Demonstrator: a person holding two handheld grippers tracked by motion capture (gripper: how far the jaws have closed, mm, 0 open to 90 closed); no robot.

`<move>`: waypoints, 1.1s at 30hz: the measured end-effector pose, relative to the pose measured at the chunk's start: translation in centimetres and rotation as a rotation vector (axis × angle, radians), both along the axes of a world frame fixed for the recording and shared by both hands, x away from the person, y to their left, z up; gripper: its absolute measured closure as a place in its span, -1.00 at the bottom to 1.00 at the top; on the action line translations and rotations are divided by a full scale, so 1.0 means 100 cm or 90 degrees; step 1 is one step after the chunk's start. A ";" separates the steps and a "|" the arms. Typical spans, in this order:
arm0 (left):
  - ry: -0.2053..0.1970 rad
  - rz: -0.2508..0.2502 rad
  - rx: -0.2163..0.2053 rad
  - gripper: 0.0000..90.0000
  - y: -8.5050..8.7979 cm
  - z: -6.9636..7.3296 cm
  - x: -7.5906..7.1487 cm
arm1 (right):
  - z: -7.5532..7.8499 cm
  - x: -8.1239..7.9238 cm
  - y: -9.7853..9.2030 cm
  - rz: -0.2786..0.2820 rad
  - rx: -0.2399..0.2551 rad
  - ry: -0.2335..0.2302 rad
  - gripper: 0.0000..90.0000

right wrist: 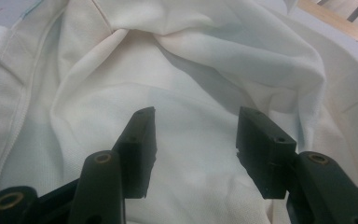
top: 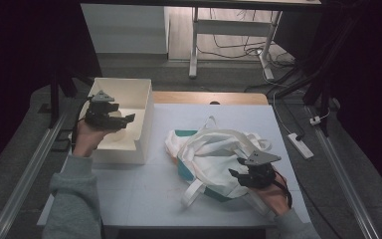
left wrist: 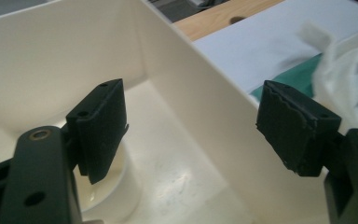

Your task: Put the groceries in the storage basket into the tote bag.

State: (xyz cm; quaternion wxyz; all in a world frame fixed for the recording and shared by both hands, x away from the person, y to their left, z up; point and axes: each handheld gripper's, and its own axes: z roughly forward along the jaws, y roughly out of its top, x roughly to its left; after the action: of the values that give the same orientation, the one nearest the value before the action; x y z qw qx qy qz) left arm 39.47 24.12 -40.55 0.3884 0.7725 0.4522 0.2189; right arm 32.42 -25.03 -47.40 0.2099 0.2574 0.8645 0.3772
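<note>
No writing can be read on anything. The left gripper (top: 124, 119) hangs over the cream box (top: 144, 107) at the table's left, jaws spread wide and gripping nothing; a pale round thing, perhaps a bowl (left wrist: 105, 193), sits in the box. The right gripper (top: 236, 172) rests half open over the white cloth bag (top: 214, 149) at the right, not visibly pinching it.
</note>
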 end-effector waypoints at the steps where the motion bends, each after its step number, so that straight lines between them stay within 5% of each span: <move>1: 0.004 0.009 0.007 -0.49 0.002 -0.001 0.001 | 0.000 0.000 0.000 0.001 -0.001 0.000 0.07; 11: 0.038 0.086 0.032 -0.65 0.018 -0.018 0.013 | -0.002 0.000 0.002 0.005 -0.012 0.001 0.07; 27: 0.072 0.146 0.046 -0.79 0.029 -0.038 0.030 | -0.005 0.000 0.004 0.008 -0.018 0.005 0.07; 33: 0.077 0.166 0.078 -0.78 0.025 -0.042 0.035 | -0.006 0.000 0.005 0.007 -0.021 0.006 0.07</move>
State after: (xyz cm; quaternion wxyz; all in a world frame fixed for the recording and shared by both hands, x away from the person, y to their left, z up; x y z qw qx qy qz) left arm 42.98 26.59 -44.79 0.2807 0.7414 0.5569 0.2476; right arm 32.45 -24.56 -47.99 0.2077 0.2507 0.8730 0.3631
